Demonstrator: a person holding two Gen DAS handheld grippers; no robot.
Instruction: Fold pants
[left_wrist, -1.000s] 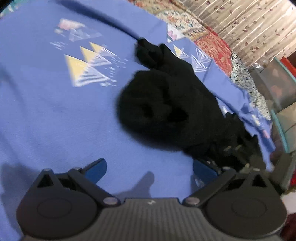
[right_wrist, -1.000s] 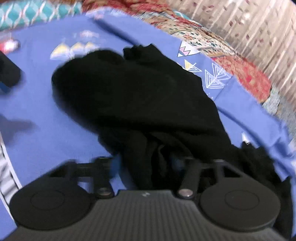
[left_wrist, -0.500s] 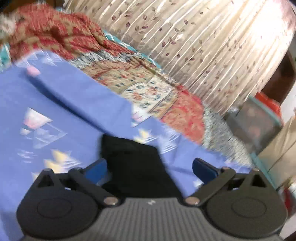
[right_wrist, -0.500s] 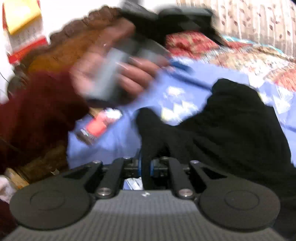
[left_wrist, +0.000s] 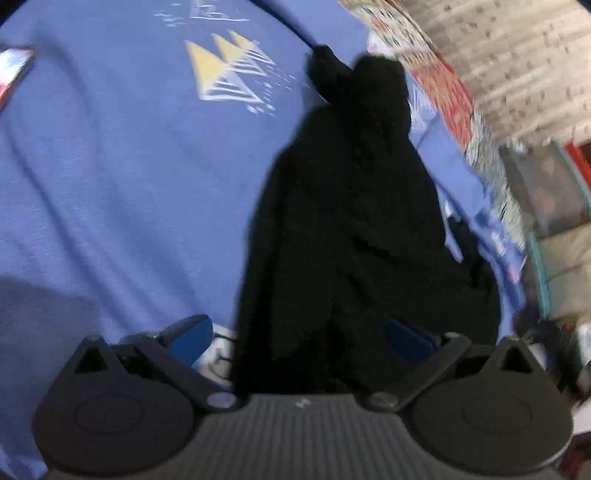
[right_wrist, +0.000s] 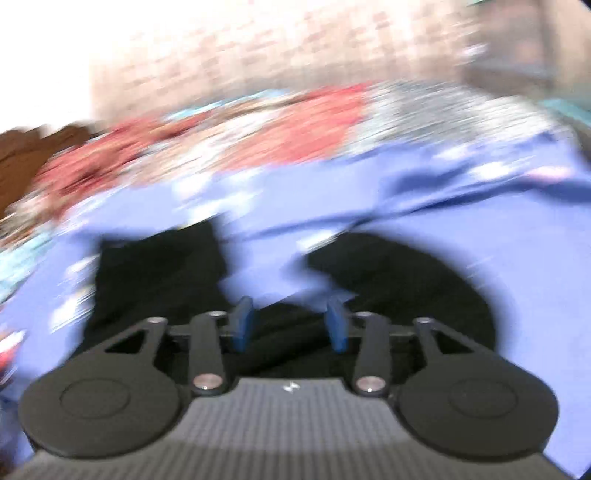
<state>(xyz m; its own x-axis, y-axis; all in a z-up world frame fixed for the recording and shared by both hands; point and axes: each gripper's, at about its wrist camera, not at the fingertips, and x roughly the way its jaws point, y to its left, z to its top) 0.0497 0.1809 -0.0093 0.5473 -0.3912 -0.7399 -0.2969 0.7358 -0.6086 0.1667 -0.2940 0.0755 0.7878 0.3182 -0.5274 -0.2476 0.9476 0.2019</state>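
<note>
Left gripper (left_wrist: 297, 334) jaws wide apart, straddling the near end of the black soft fabric pants (left_wrist: 354, 221); long axis runs 6→12 o'clock on the blue patterned bedsheet (left_wrist: 110, 166). Right gripper (right_wrist: 291, 325) jaws part-open, unclamped, over blurred cloth. Left looks better placed.

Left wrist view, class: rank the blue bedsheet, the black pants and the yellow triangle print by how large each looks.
1. blue bedsheet, filling most of the frame
2. black pants, though they lie nearest the camera, which enlarges them
3. yellow triangle print, clearly smallest
</note>
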